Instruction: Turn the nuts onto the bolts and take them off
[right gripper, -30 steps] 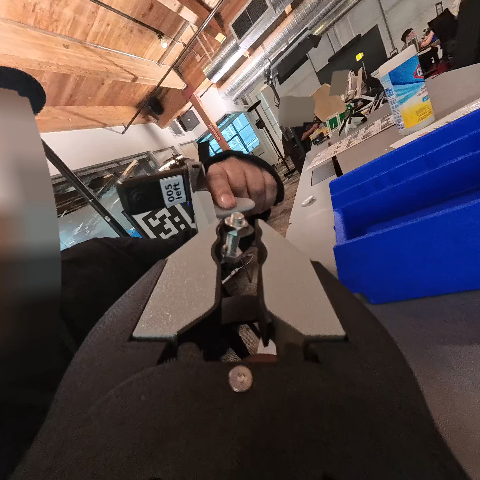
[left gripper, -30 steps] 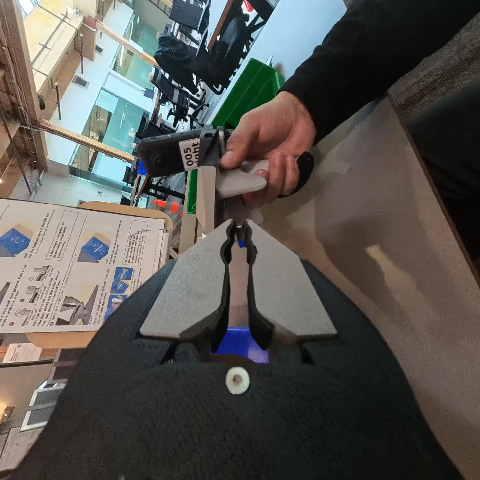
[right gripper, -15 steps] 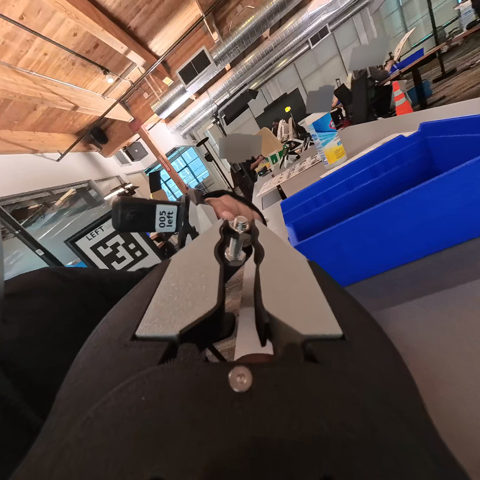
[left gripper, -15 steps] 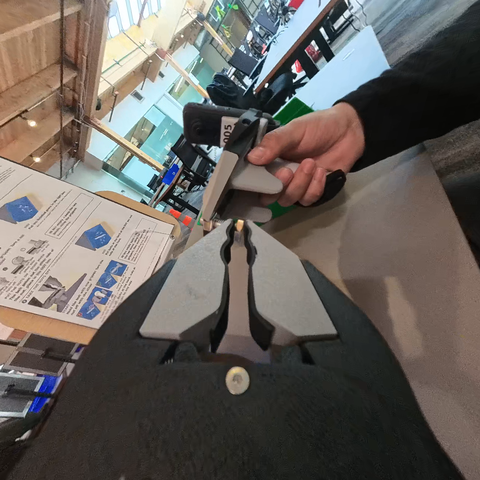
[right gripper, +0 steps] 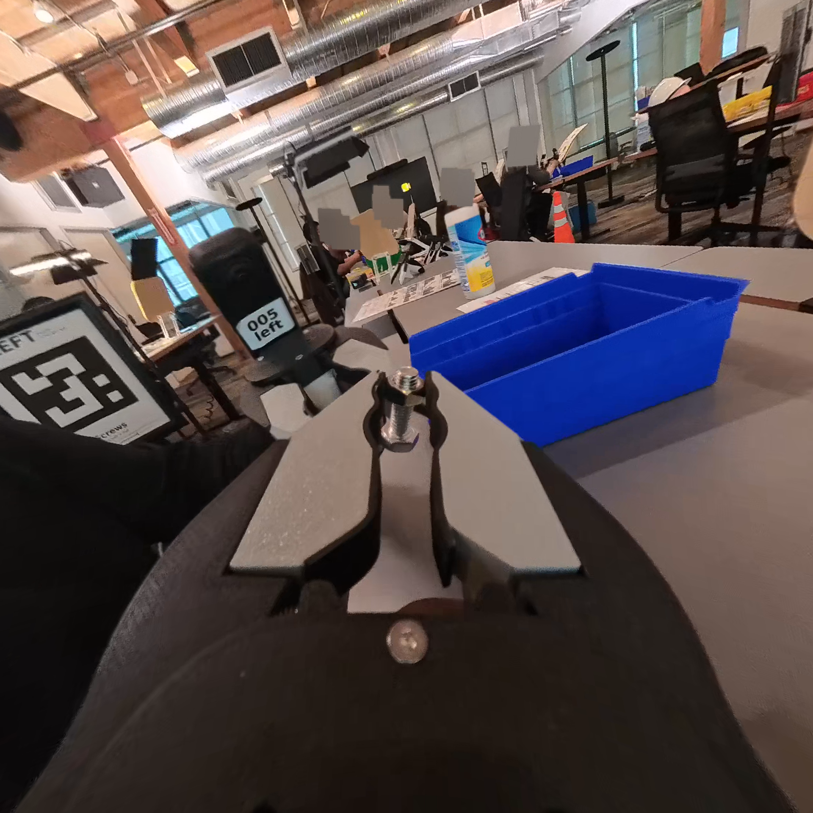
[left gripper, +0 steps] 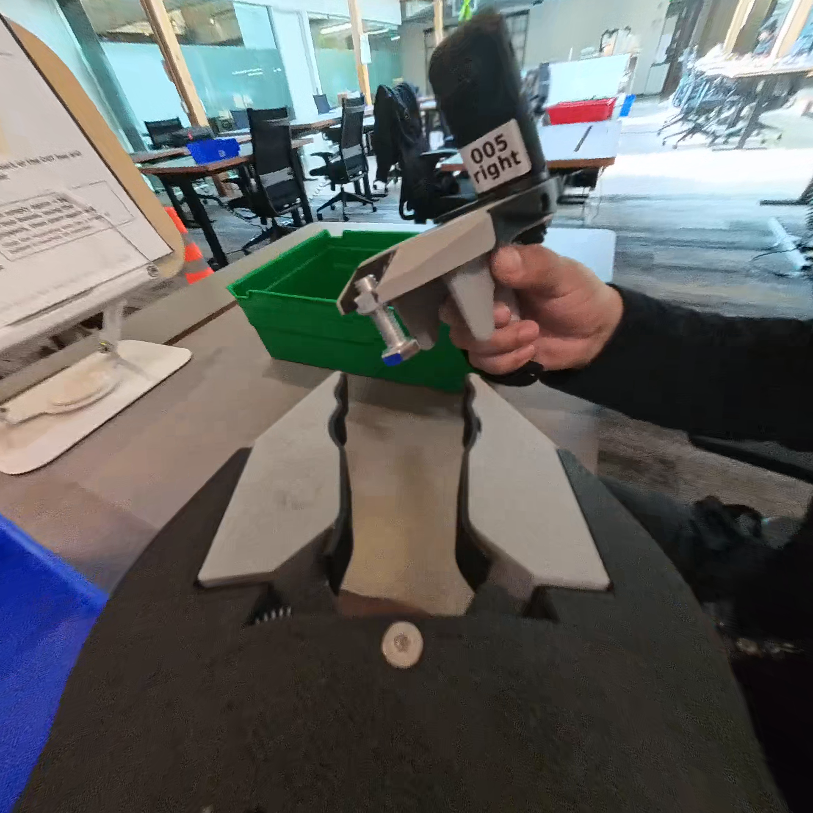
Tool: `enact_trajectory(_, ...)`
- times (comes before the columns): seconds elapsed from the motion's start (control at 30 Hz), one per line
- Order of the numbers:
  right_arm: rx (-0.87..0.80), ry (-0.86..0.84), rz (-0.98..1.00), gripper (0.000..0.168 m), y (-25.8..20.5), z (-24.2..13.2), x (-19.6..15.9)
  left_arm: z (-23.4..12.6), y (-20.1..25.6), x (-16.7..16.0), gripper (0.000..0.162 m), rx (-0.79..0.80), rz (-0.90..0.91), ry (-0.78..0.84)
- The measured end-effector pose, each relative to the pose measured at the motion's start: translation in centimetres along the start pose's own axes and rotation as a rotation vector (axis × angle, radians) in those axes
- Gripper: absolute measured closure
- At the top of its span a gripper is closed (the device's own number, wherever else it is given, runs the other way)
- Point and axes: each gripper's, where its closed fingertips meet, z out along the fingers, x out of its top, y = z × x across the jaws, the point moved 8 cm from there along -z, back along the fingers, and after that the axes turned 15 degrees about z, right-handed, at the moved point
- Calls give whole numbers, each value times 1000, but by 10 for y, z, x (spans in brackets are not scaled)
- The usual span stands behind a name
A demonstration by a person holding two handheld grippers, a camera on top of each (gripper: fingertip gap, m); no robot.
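Now: right gripper pinching nut on bolt, left gripper empty and spread

Left wrist view, left to right. Far left of the left gripper (left gripper: pixel 402 396): a corner of a blue bin (left gripper: pixel 31 651), close by its body. Ahead-left: an instruction sheet on a white stand (left gripper: pixel 83 378), resting on the grey table (left gripper: pixel 184 431). Left gripper fingers (left gripper: pixel 290 484) stand wide apart, bare table visible between them, nothing held. Straight ahead, beyond the fingertips: a green bin (left gripper: pixel 316 321) on the table. In front of that bin, above and just ahead of the left gripper's tips, the right gripper (left gripper: pixel 358 299) is held by a hand (left gripper: pixel 541 316) in a black sleeve, coming in from the right. Its tips are closed on the nut (left gripper: pixel 366 302); the bolt (left gripper: pixel 389 327) hangs tilted below, head lowest, a blue mark on the head.

Right wrist view, left to right. Far left: a framed black-and-white marker board (right gripper: pixel 66 378). Ahead-left of the right gripper (right gripper: pixel 402 389): the left gripper's camera housing (right gripper: pixel 246 286), partly hidden. At the tips: jaws nearly closed, clamped on the nut (right gripper: pixel 404 398), threaded end of the bolt (right gripper: pixel 398 418) pointing away, head toward the gripper body. Ahead-right: the blue bin (right gripper: pixel 594 365), inside not fully visible. Beyond it, a wipes canister (right gripper: pixel 470 255)
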Motion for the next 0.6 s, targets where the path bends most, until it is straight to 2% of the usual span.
enact_trajectory(0.13, -44, 13, -65, 155, -10, -12, -3, 20, 0, 6, 119, -75, -163, 70)
enact_trajectory(0.27, -93, 41, -73, 155, -9, -32, -3, 44, 5, 8, 146, -147, -197, 102)
enact_trajectory(0.43, -120, 84, -53, 155, -7, -61, 0, 78, 12, 15, 147, -236, -167, 142)
enact_trajectory(0.6, -194, 162, -66, 155, -3, -99, 9, 116, 15, 26, 147, -232, -91, 135)
